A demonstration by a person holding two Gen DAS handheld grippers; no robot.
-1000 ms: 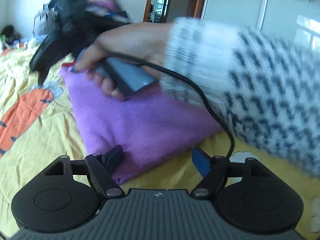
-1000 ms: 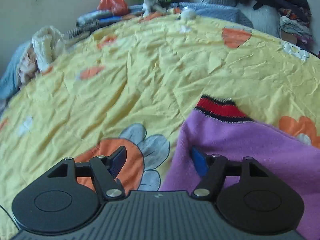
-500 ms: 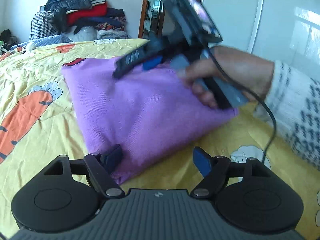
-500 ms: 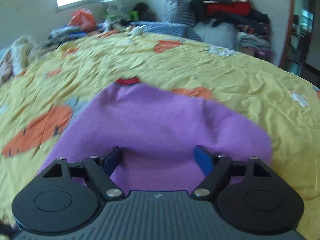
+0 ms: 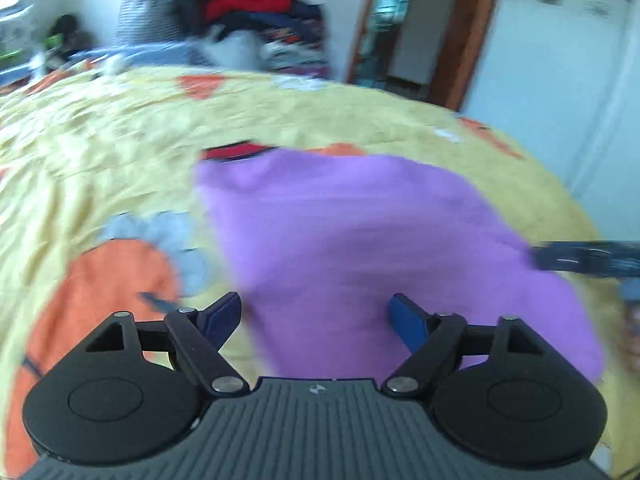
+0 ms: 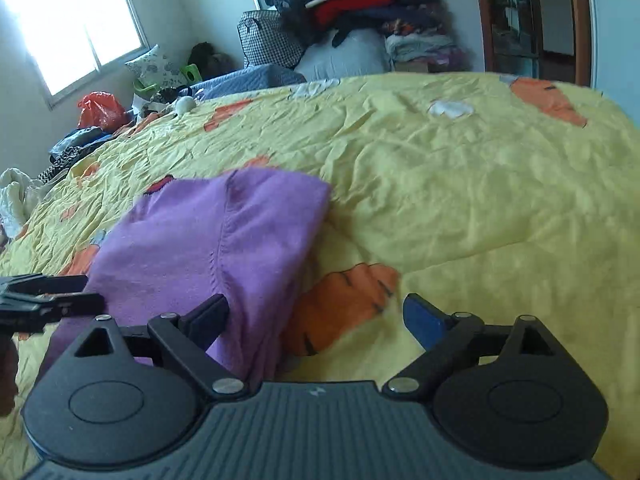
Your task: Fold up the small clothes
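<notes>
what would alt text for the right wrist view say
A folded purple garment lies on a yellow bedsheet, seen over the right gripper, whose jaws are opening with nothing gripped. The left gripper pokes in at the left edge, and a clothes pile sits by the far wall.

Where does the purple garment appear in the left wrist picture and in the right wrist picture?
Left wrist view: the purple garment fills the centre and right, lying on the yellow bedsheet ahead of the camera.
Right wrist view: the garment lies left of centre, reaching down to the lower edge.
Shared landmark: the pile of clothes by the far wall, also at upper left in the left wrist view.
</notes>
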